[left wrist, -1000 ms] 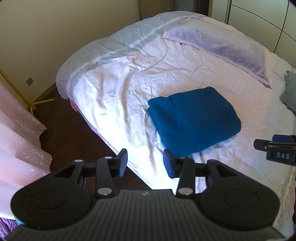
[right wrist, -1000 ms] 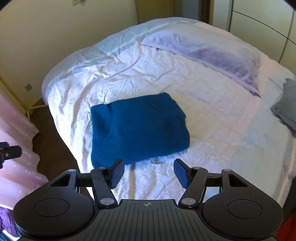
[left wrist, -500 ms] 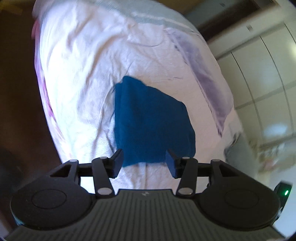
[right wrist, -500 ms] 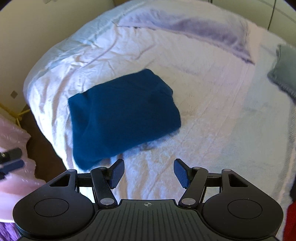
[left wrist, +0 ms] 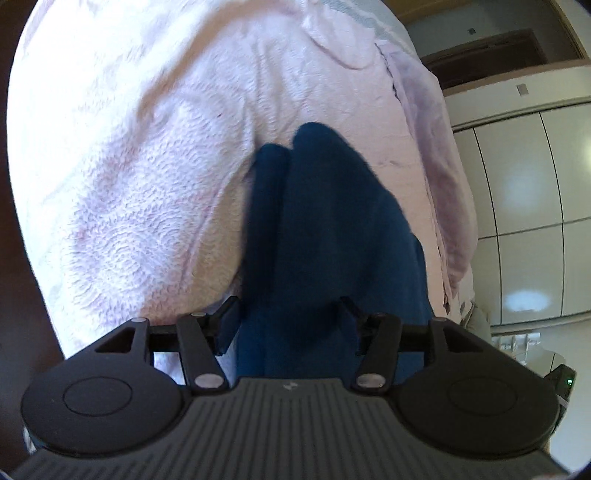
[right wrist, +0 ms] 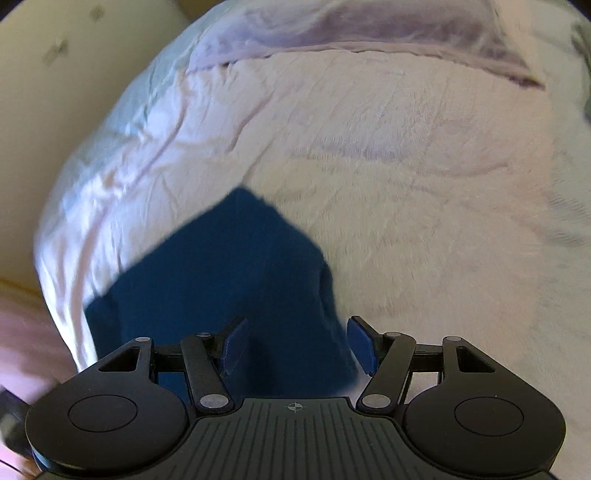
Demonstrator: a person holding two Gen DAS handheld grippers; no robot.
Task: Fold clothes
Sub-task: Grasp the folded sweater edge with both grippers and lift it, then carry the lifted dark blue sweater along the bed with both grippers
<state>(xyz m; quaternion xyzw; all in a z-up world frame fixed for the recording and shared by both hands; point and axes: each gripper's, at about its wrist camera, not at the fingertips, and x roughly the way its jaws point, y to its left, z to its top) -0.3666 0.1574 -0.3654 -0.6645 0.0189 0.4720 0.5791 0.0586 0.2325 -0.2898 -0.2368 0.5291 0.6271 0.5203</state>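
Now the folded blue garment (left wrist: pixel 332 229) lies on the bed (left wrist: pixel 147 166); left fingers (left wrist: pixel 227 325) opening, right fingers (right wrist: pixel 360 343) spread.

A bed (right wrist: pixel 424 192) under a pale, wrinkled quilted cover; a folded blue garment (right wrist: pixel 229 280) lies flat on it near one edge — a lilac pillow (right wrist: pixel 369 33) lies at the far end.

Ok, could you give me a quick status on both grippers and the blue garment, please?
Left gripper opening over blue garment, nothing gripped. Right gripper open over its corner. Garment folded on bed. Nothing in the way.
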